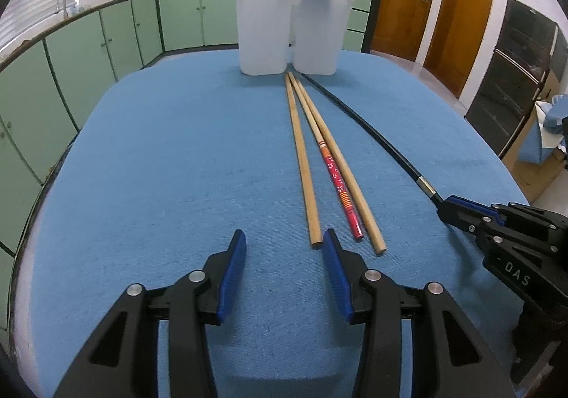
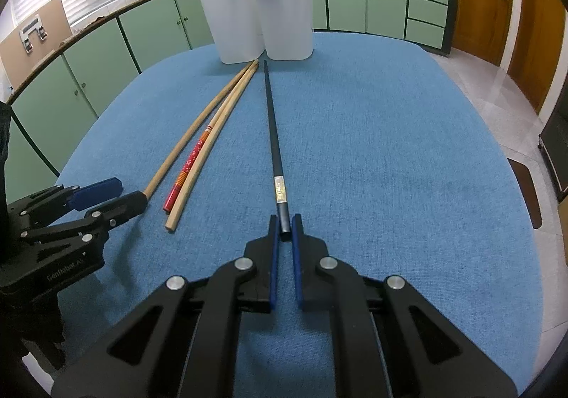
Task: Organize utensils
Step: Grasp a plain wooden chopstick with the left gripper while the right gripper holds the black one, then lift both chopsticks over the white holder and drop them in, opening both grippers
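Two plain wooden chopsticks (image 1: pixel 300 156) (image 1: pixel 337 160), a red patterned chopstick (image 1: pixel 339 185) and a long black chopstick (image 1: pixel 376 139) lie on the blue cloth. Two white holders (image 1: pixel 262 31) (image 1: pixel 317 32) stand at the far edge with chopsticks in them. My left gripper (image 1: pixel 284 245) is open and empty, just short of the wooden chopsticks' near ends. My right gripper (image 2: pixel 285 226) is shut on the black chopstick's (image 2: pixel 275 146) near end, which lies on the cloth. In the right wrist view the wooden chopsticks (image 2: pixel 184 142), the red one (image 2: pixel 190 164) and the holders (image 2: pixel 234 25) (image 2: pixel 285 16) also show.
The blue-clothed table (image 1: pixel 159 167) is ringed by green cabinets (image 1: pixel 106 43) at left and back. Wooden doors (image 1: pixel 443 7) and a dark cabinet (image 1: pixel 514 78) stand at right. The right gripper shows in the left wrist view (image 1: pixel 447 210).
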The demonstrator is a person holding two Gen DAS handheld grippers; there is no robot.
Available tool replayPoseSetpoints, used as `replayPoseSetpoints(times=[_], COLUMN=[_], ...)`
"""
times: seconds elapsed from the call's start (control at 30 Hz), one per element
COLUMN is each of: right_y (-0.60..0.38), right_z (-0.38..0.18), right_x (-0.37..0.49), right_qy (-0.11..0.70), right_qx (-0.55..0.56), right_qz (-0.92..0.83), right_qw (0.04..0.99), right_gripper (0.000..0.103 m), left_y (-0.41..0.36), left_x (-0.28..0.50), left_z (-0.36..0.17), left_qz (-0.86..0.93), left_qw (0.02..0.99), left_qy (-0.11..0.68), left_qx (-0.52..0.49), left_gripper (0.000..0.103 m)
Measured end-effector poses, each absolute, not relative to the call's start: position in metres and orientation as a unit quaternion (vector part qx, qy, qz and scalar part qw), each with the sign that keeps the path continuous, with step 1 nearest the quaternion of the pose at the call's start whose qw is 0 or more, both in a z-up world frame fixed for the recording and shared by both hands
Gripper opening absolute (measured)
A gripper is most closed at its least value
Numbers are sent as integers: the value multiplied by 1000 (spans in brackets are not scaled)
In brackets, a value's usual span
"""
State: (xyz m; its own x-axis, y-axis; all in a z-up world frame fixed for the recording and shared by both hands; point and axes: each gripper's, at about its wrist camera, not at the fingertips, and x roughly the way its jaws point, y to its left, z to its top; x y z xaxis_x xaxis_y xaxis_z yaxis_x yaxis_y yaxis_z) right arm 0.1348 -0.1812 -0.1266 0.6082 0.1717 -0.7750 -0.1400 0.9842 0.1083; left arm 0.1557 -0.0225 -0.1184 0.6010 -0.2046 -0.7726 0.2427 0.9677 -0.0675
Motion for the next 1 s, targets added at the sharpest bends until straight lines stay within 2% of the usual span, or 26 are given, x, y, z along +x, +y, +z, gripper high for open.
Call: replayPoseSetpoints(times=[0.37,0.47,0.53,0.73,1.0], right_y=[-185,-183,-181,-179,-180], right_z=[-127,-128,-128,-127,-120], right_x=[136,137,136,135,129], right_qy=[434,433,433,431,418], right_qx=[14,9,2,-2,-4], right_qz=[97,98,97,96,101], right_qw=[896,896,896,897,903], right_gripper=[8,8,8,6,6], left_y=[-30,-30,-31,-40,-32], left_x=[161,161,161,160,156], left_z=[-121,-120,-120,-120,-112], left_qz=[-126,-125,-127,-127,-124], left_qw=[894,894,894,895,901], left_qy=[429,429,428,427,415], left_qx=[25,24,20,35,18], left_gripper=[45,36,25,7,7])
